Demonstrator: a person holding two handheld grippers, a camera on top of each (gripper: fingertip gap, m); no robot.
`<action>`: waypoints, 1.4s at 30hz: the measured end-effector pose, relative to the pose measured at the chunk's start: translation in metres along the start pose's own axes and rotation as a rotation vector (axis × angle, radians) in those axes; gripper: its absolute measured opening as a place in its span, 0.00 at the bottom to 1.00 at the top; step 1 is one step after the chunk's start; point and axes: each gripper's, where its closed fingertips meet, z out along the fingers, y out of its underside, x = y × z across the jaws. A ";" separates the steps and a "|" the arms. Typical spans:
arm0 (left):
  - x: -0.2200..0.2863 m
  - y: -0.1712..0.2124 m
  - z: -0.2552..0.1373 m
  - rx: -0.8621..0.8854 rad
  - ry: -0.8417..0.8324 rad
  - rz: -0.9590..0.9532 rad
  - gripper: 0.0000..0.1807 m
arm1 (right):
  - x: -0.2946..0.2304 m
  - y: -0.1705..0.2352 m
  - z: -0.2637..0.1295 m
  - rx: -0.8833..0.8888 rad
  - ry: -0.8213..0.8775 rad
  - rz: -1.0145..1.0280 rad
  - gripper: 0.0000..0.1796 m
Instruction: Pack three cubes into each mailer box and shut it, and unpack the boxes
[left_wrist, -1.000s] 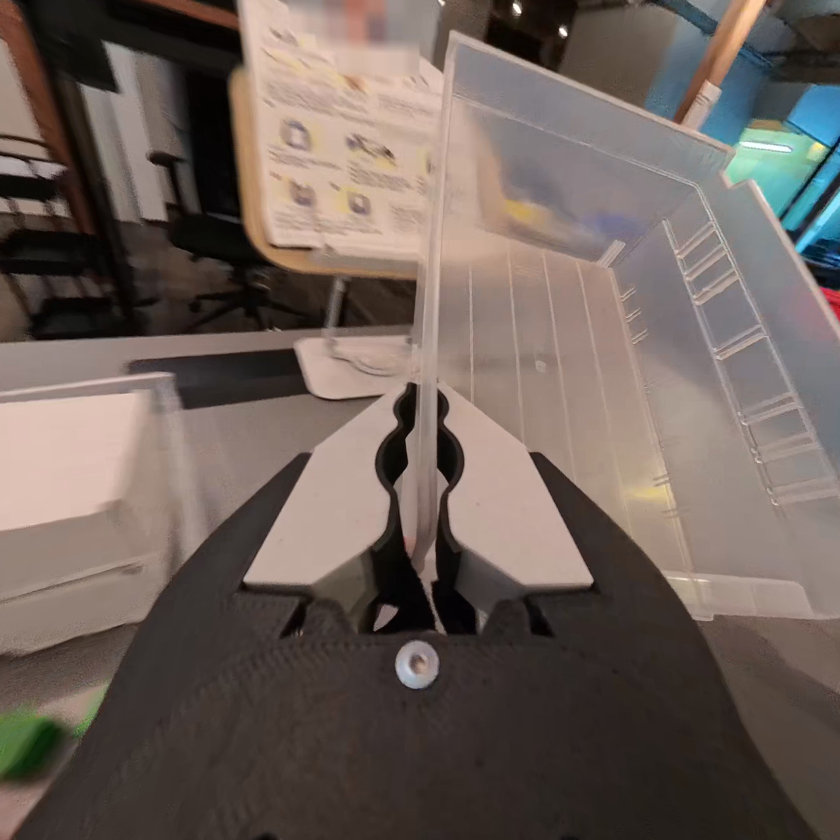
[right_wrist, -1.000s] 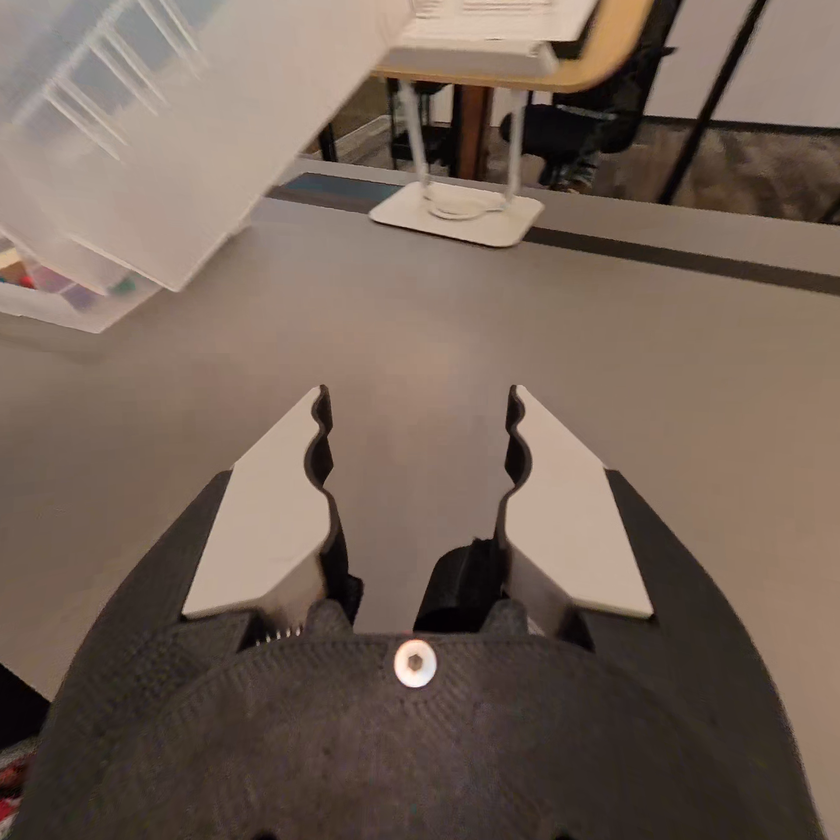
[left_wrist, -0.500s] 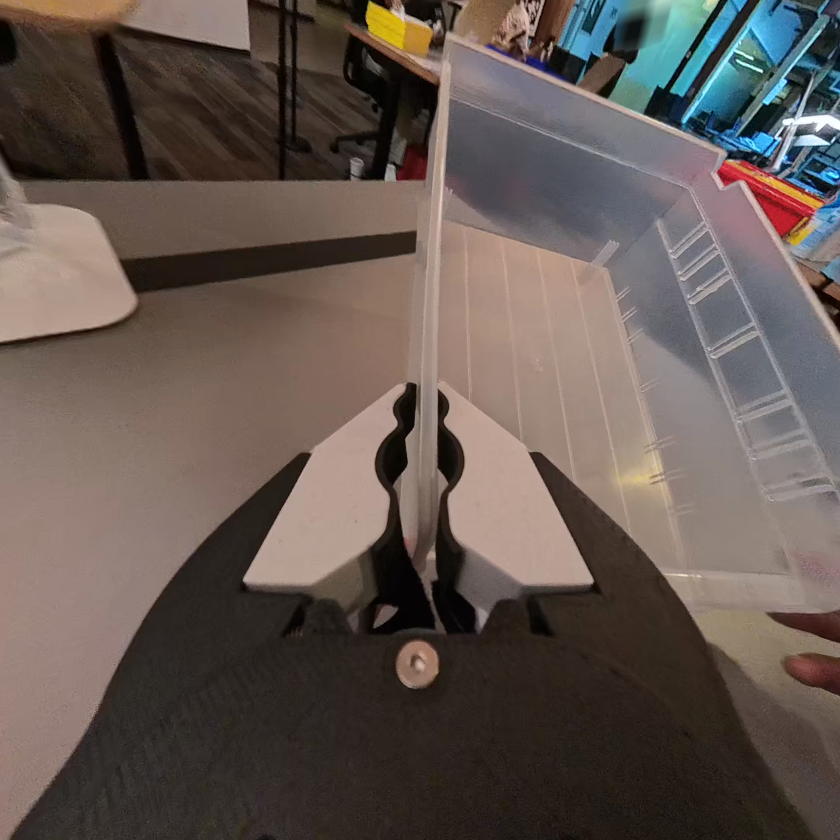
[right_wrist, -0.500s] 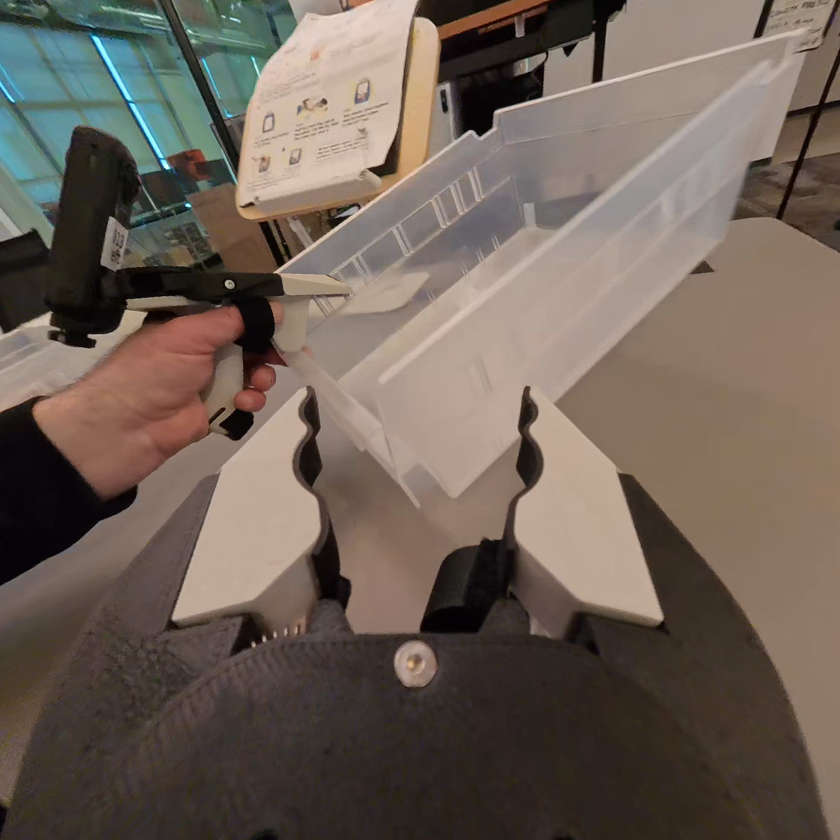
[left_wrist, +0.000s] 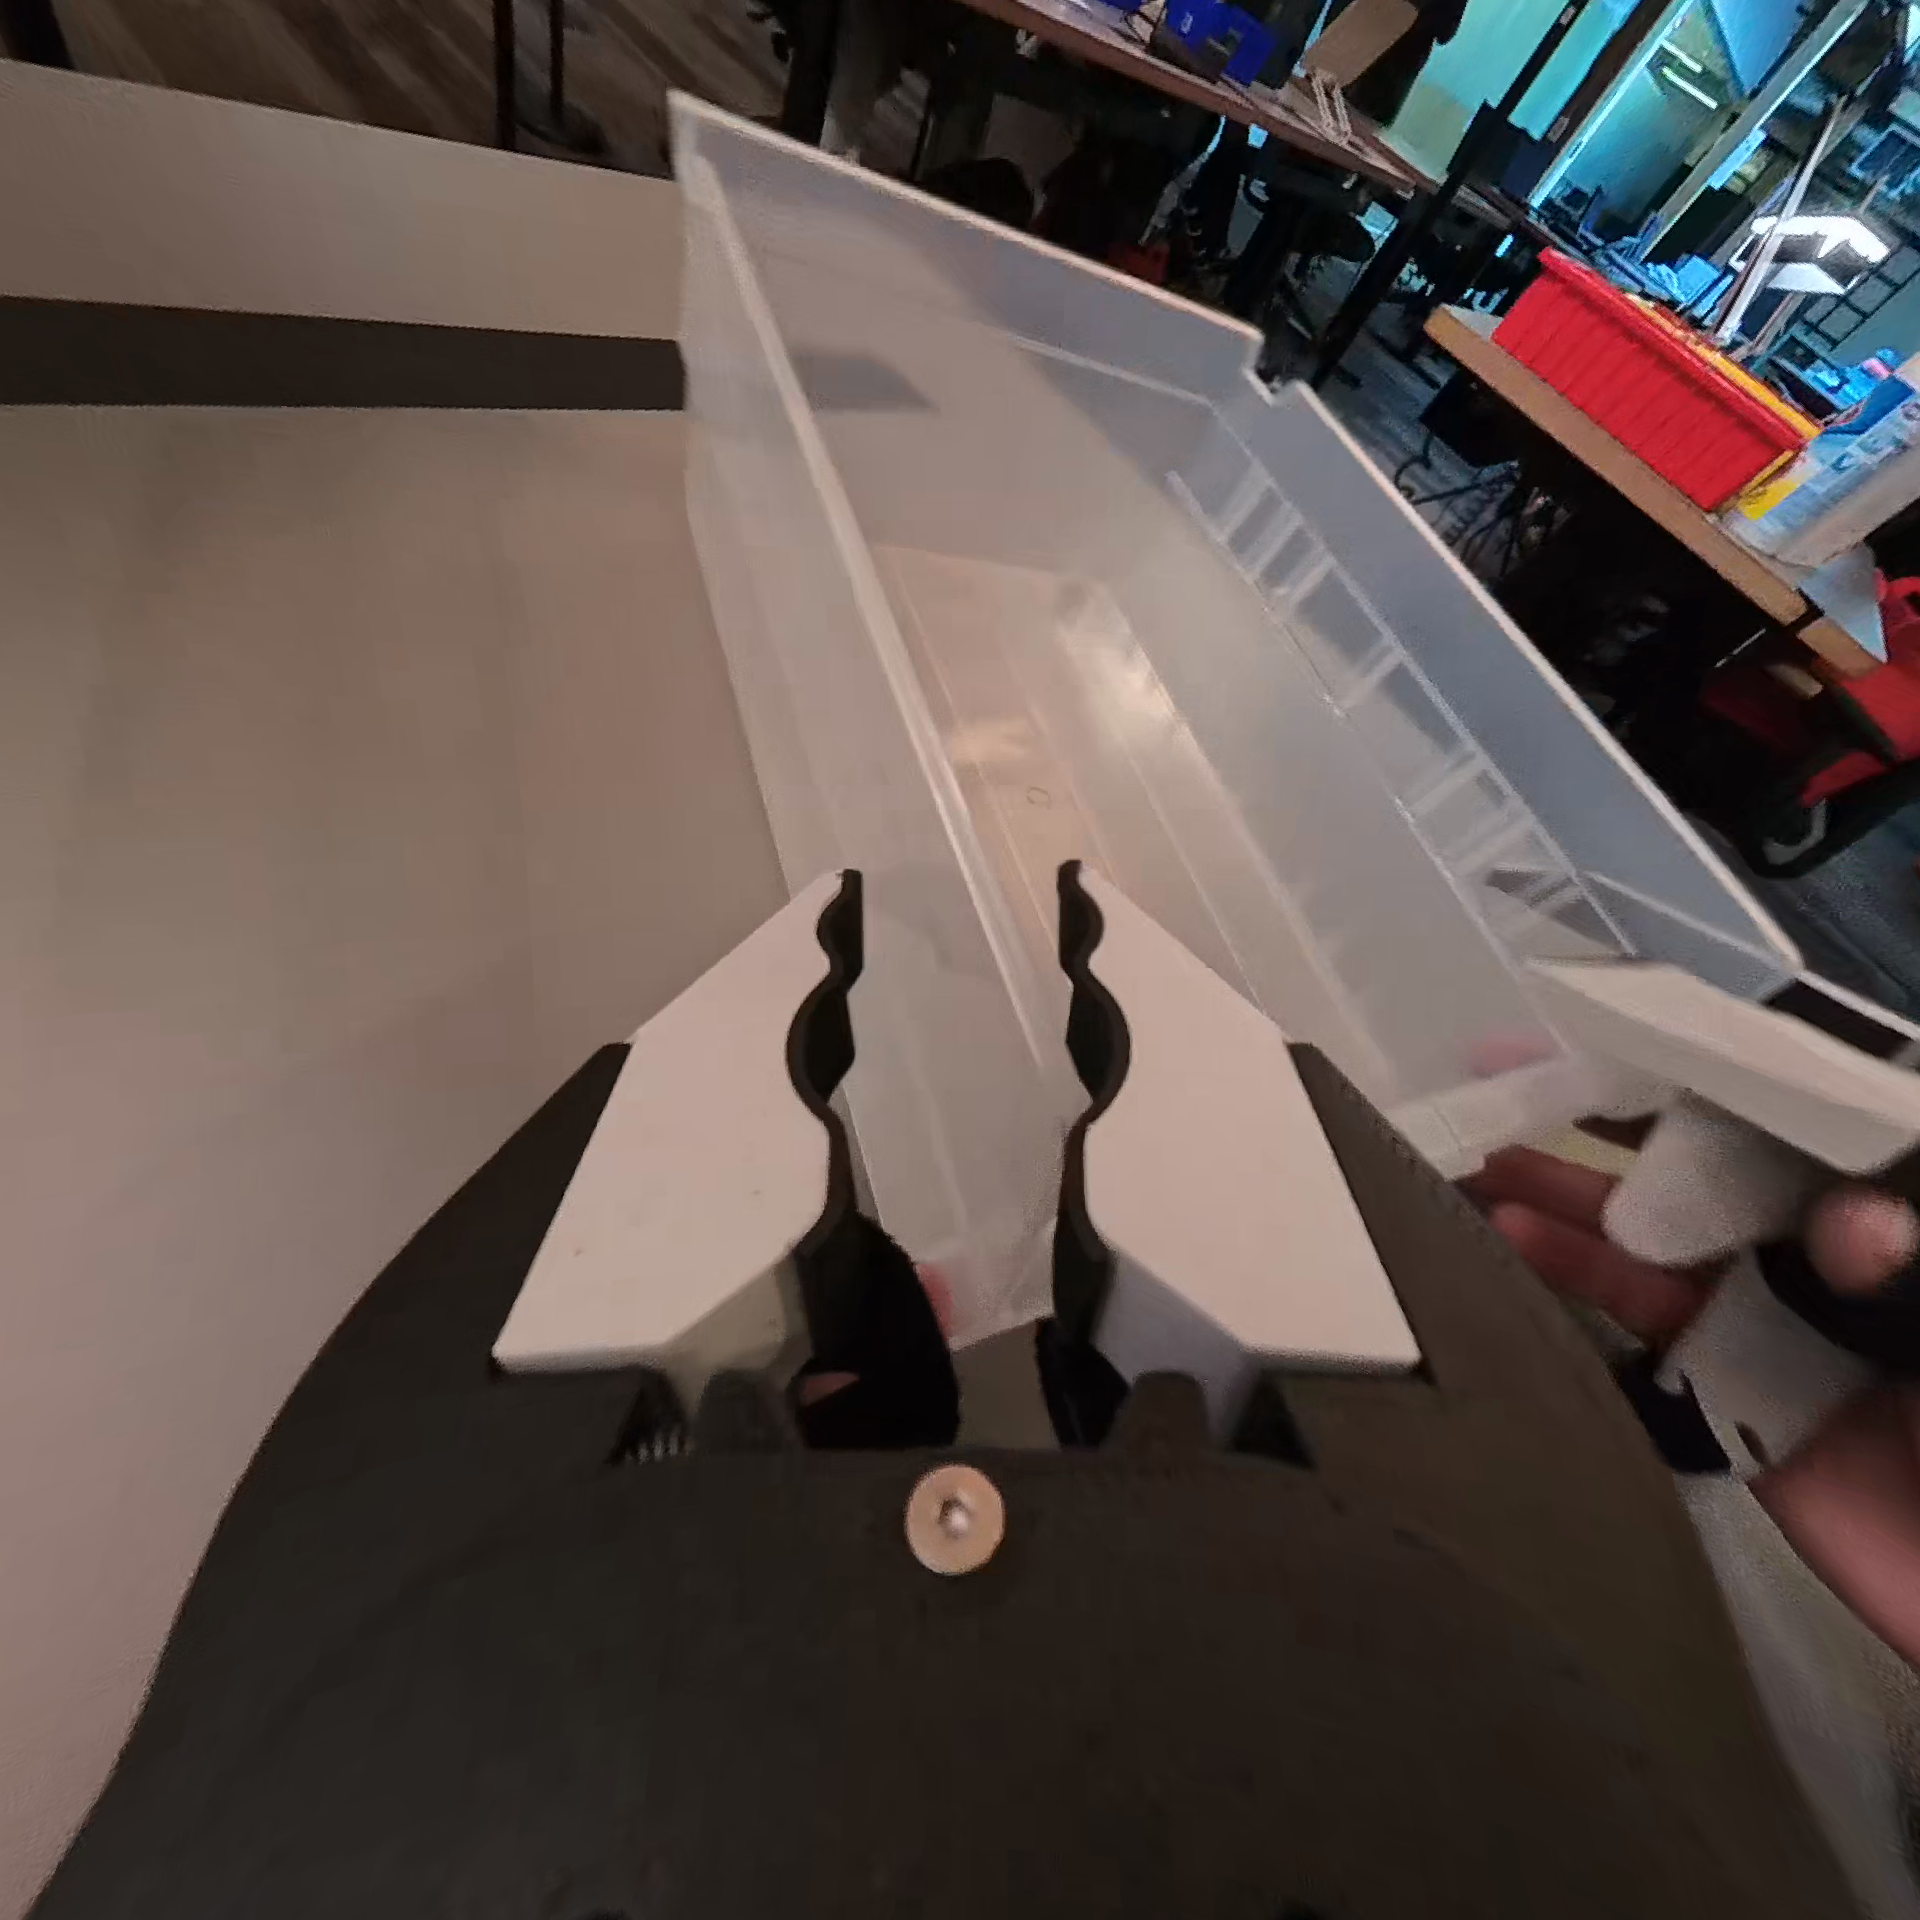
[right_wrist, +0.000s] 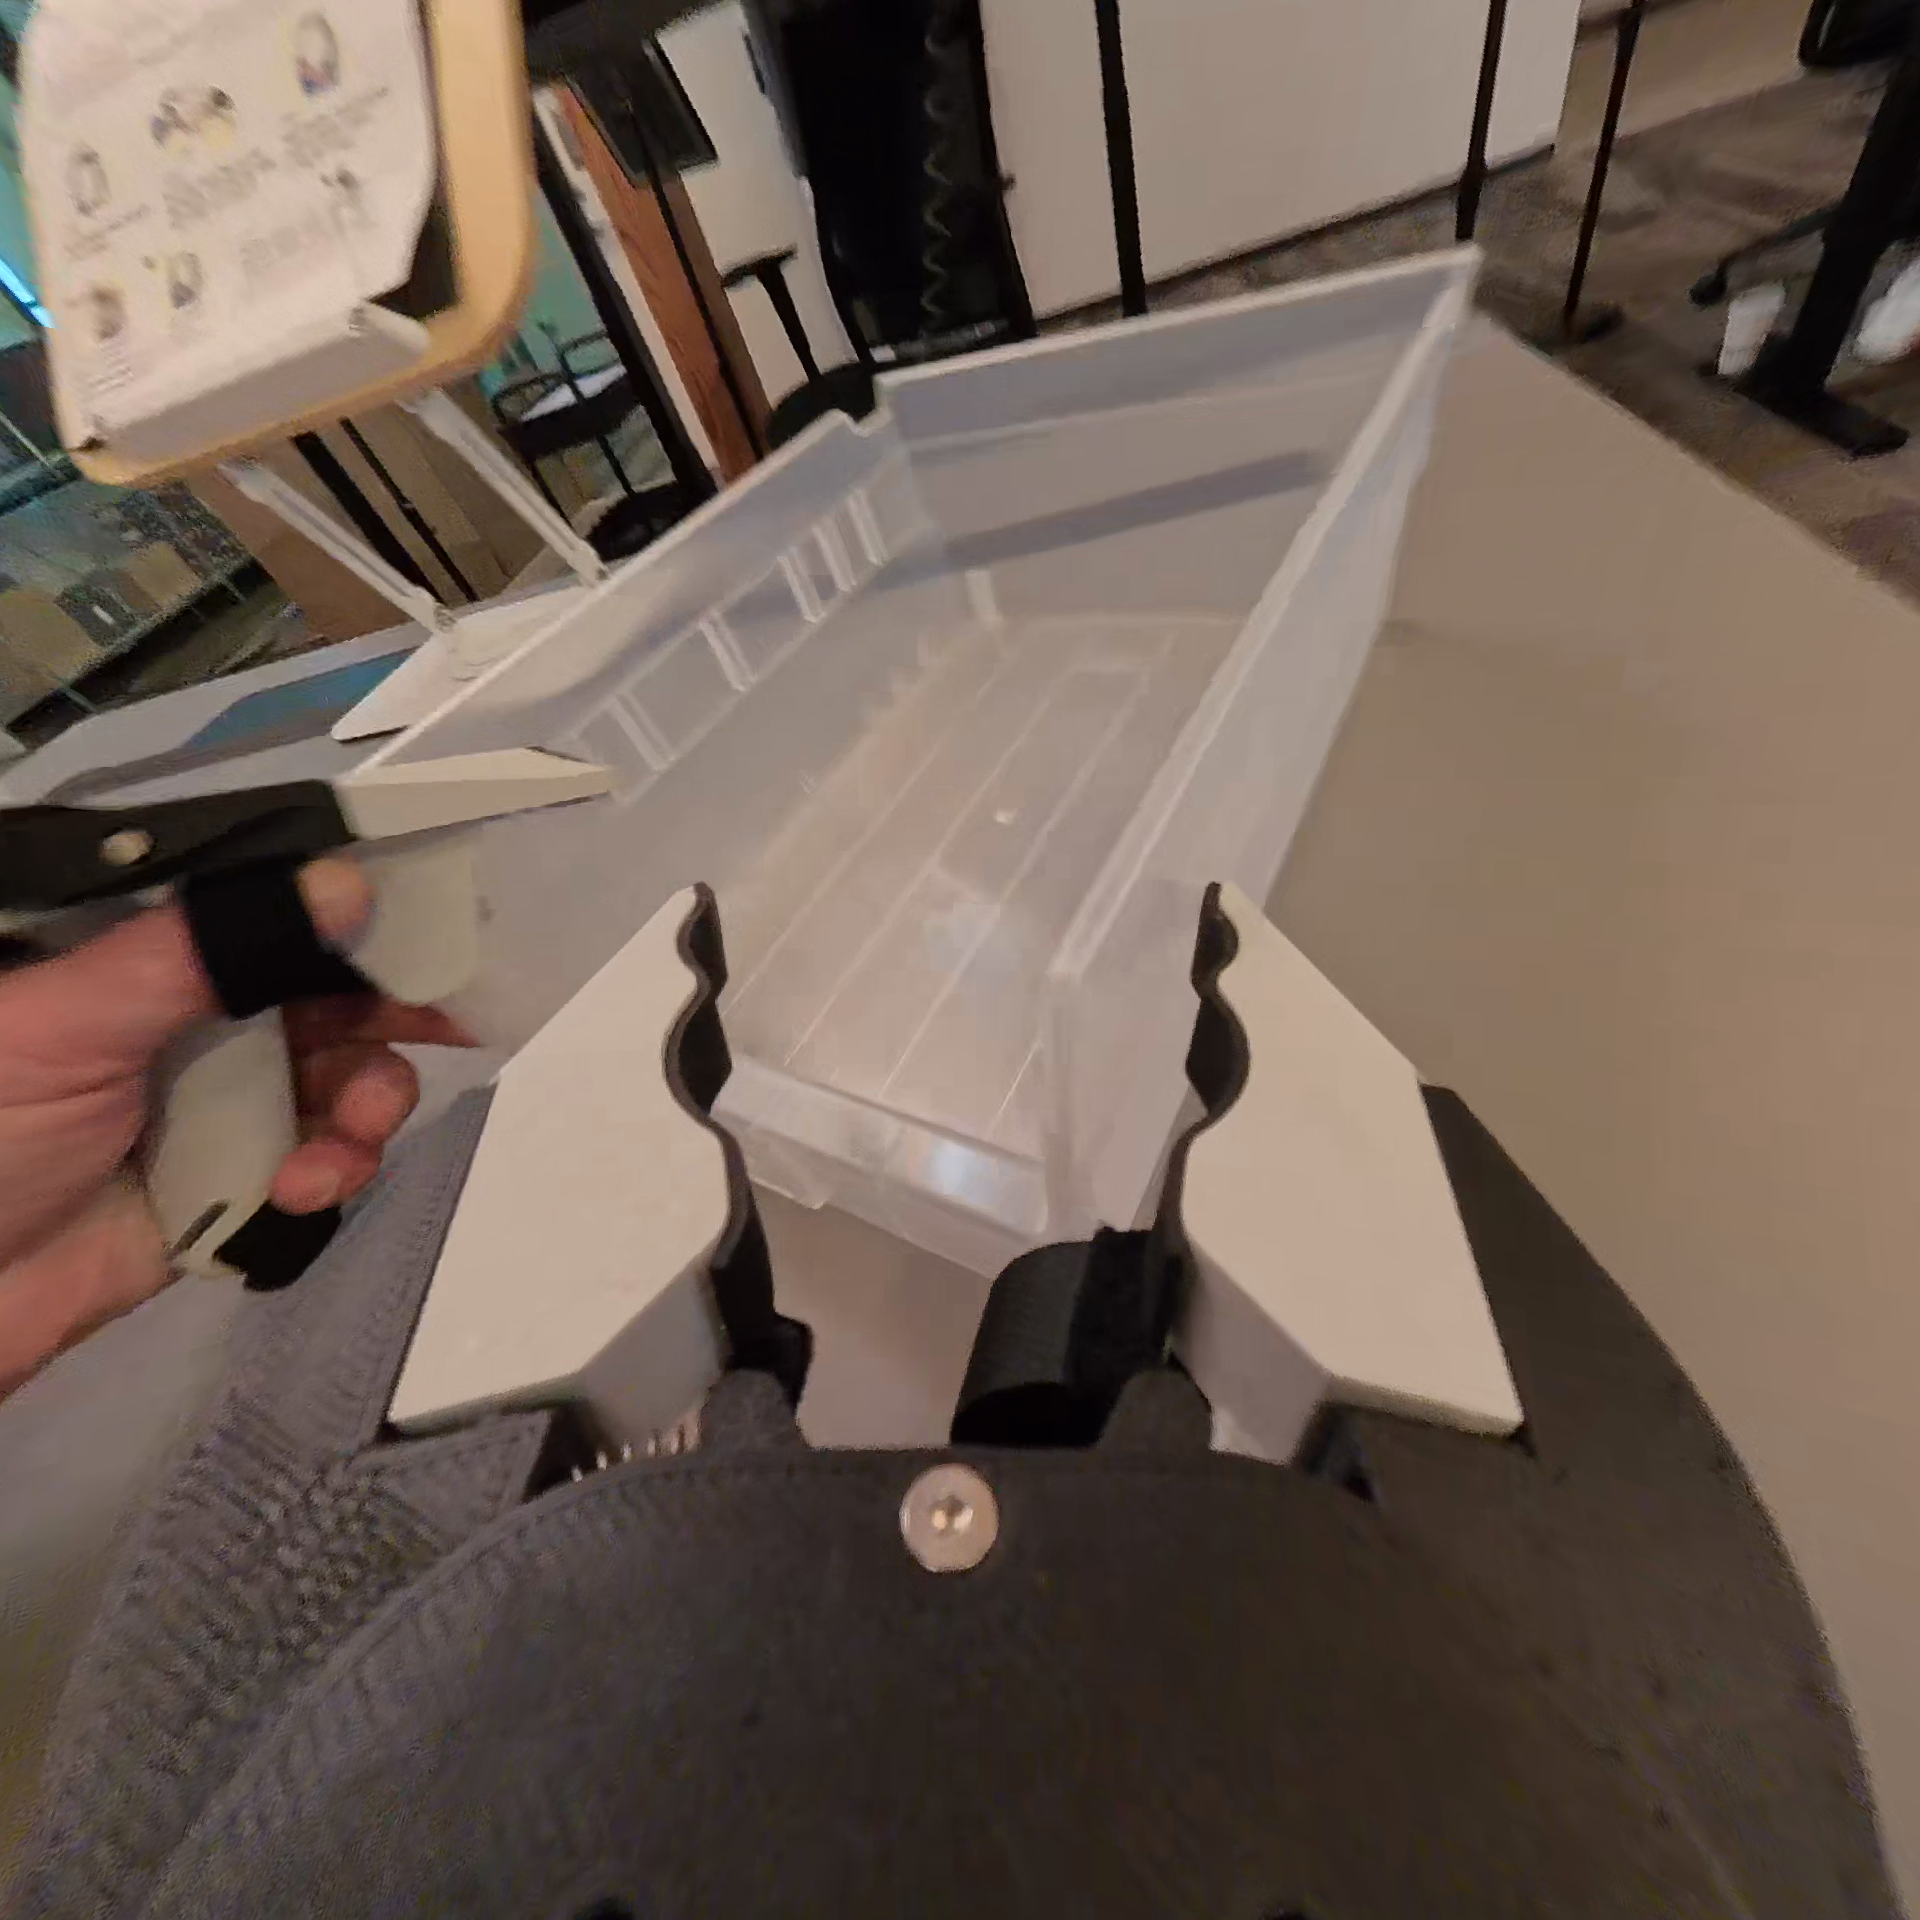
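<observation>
An empty clear plastic bin (left_wrist: 1195, 675) lies open side up on the grey table (left_wrist: 312, 779). My left gripper (left_wrist: 958, 878) is open, and the bin's long left wall runs between its fingers without being clamped. My right gripper (right_wrist: 956, 894) is open wide around the near right corner of the bin (right_wrist: 987, 779). The left gripper also shows at the left of the right wrist view (right_wrist: 561, 781), held by a hand at the bin's left wall. The right gripper shows at the right edge of the left wrist view (left_wrist: 1714, 1060). No cubes or mailer boxes are in view.
A clipboard stand with an illustrated sheet (right_wrist: 260, 208) rises behind the bin, its white base (right_wrist: 416, 696) on the table. A dark strip (left_wrist: 312, 364) crosses the table's far side. The table edge runs at the right (right_wrist: 1662, 436). A red crate (left_wrist: 1642, 384) sits on another table.
My left gripper has opened and let go of the bin wall. The bin has come down from its tilt to lie flat. My right gripper has moved in around the bin's near corner.
</observation>
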 end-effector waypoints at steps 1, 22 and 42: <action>0.005 0.001 0.001 0.003 0.007 -0.009 0.22 | 0.008 -0.002 0.004 -0.007 -0.006 0.021 0.49; -0.048 0.048 -0.161 -0.195 -0.001 0.325 0.49 | -0.113 0.015 -0.057 -0.221 -0.178 -0.550 0.51; -0.167 0.093 -0.225 -0.436 0.031 0.244 0.57 | -0.300 0.149 0.055 -0.582 -0.616 -0.760 0.17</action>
